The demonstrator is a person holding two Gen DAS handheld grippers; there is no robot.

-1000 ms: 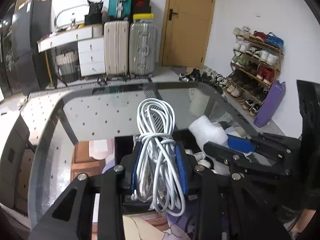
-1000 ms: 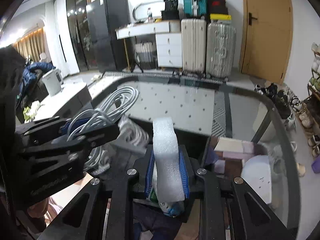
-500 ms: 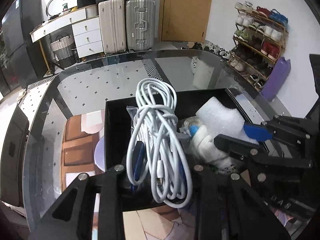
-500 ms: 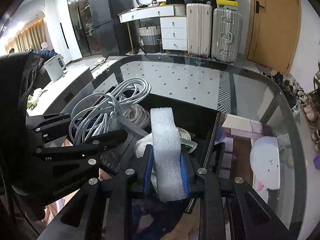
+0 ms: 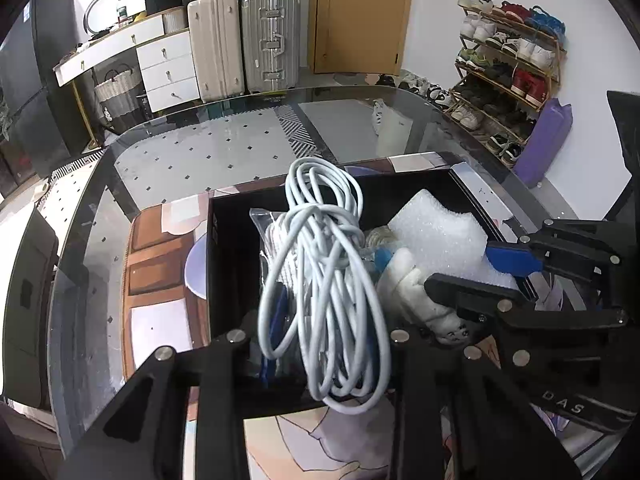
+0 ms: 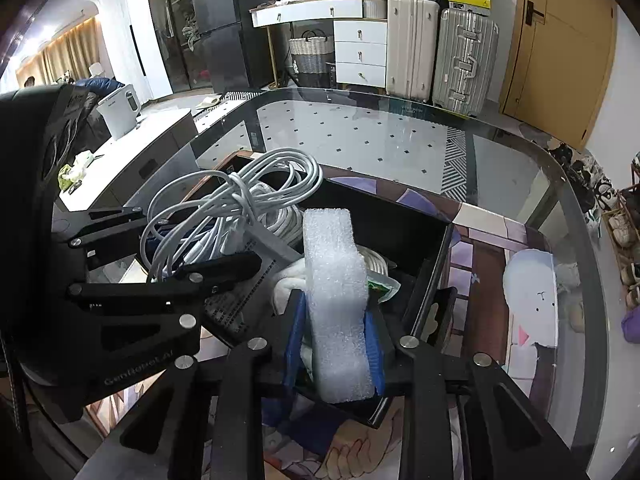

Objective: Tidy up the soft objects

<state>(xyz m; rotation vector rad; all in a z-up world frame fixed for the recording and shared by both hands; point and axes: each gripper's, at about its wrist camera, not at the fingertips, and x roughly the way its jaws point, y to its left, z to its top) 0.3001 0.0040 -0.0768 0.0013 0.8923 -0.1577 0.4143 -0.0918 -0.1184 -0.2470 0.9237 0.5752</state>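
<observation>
My left gripper (image 5: pixel 320 320) is shut on a coil of white cable (image 5: pixel 324 272) and holds it over the left part of a black box (image 5: pixel 224 280). My right gripper (image 6: pixel 336 340) is shut on a white foam block (image 6: pixel 334 280) and holds it upright over the right part of the same box (image 6: pixel 424 280). The box holds a bagged white rope (image 6: pixel 280 216), a white plush toy (image 5: pixel 420 296) and other soft items. The right gripper and foam also show in the left wrist view (image 5: pixel 440 236); the left gripper and cable show in the right wrist view (image 6: pixel 224 208).
The box sits on a printed mat (image 6: pixel 500 240) on a glass table (image 5: pixel 240 140). Suitcases (image 5: pixel 248 40), drawers and a wooden door stand beyond the table. A shoe rack (image 5: pixel 508 60) is at the right. A white counter with a kettle (image 6: pixel 120 108) is at the left.
Both grippers have moved down and tilted toward the box, with the cable and the foam block still held. The box interior has come into fuller view.
</observation>
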